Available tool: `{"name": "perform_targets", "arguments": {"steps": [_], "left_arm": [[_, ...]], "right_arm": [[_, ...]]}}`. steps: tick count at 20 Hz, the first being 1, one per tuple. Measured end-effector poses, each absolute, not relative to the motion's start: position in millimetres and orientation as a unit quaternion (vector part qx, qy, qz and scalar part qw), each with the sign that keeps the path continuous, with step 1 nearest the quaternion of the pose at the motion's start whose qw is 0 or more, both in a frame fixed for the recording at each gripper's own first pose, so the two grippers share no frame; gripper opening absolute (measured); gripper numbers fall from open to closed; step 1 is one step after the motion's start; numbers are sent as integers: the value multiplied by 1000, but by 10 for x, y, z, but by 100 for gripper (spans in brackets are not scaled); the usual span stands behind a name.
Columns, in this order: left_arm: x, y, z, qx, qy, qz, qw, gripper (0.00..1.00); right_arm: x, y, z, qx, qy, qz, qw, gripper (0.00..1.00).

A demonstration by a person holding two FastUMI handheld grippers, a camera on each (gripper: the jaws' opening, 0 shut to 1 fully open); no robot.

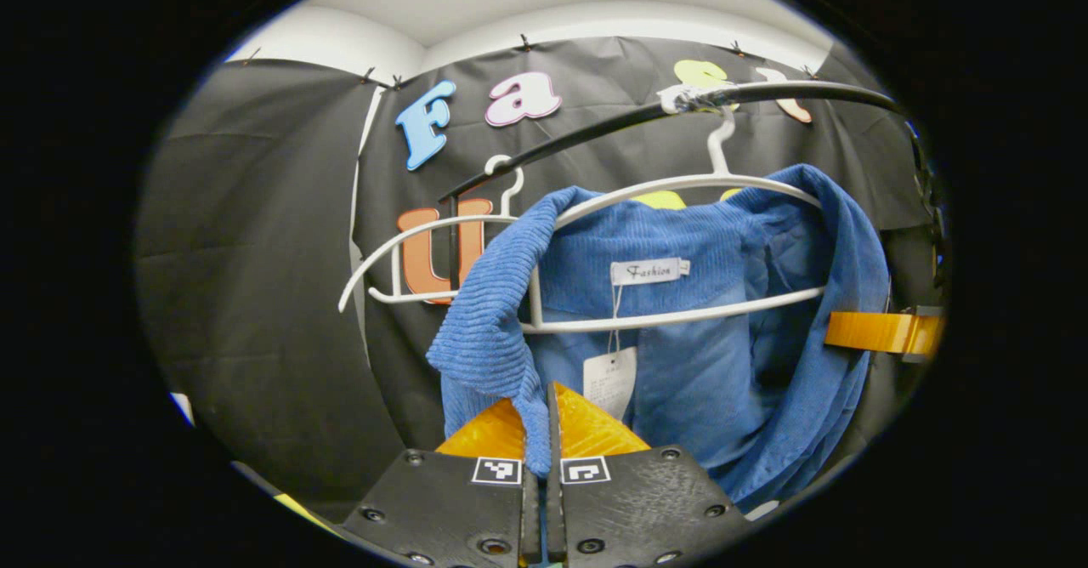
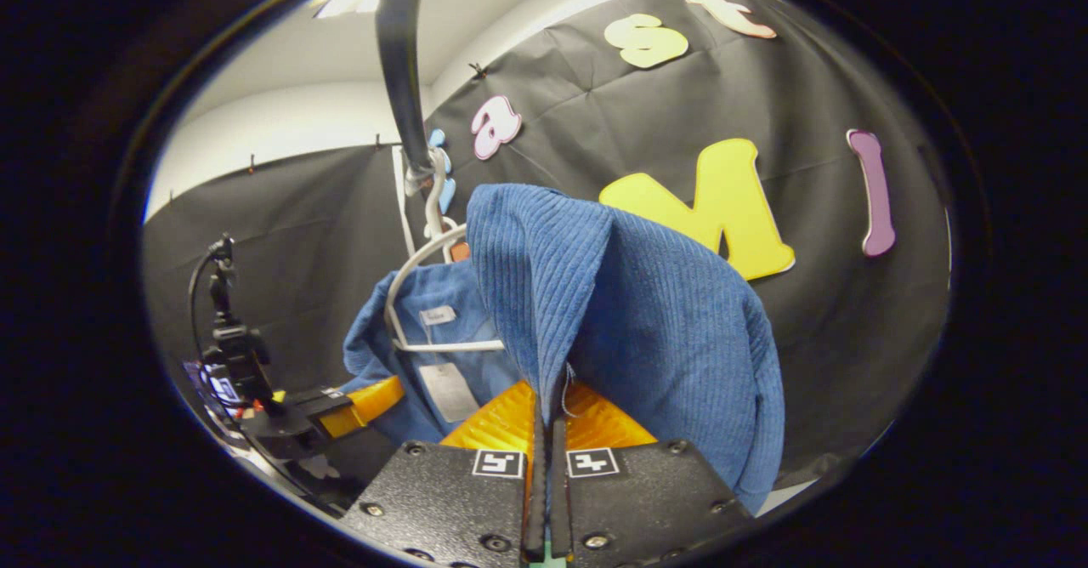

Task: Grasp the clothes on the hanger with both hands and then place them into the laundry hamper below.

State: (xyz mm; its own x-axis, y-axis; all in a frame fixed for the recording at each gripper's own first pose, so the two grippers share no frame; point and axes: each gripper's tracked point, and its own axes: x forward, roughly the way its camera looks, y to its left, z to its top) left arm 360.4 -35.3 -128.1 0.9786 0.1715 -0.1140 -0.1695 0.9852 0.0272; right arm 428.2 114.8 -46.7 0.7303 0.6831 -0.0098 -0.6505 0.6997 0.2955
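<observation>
- White neck label sewn inside the collar of the blue corduroy garment: script word "Fashion".
- Paper hang tag on a string below the label: print too small to read.
- Square black-and-white markers on the gripper: pattern only, no text.

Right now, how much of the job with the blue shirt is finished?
Done: both tongs, left and right, are shut on the blue shirt. In hand: the shirt is partly pulled off the white hanger, which hangs on the black rail. Left: freeing it and dropping it in the hamper.
</observation>
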Motion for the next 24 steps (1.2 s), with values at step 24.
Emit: {"name": "perform_targets", "arguments": {"steps": [24], "left_arm": [[3922, 339, -579, -43, 21, 90, 995, 0]], "right_arm": [[4704, 289, 327, 345, 11, 358, 867, 5]]}}
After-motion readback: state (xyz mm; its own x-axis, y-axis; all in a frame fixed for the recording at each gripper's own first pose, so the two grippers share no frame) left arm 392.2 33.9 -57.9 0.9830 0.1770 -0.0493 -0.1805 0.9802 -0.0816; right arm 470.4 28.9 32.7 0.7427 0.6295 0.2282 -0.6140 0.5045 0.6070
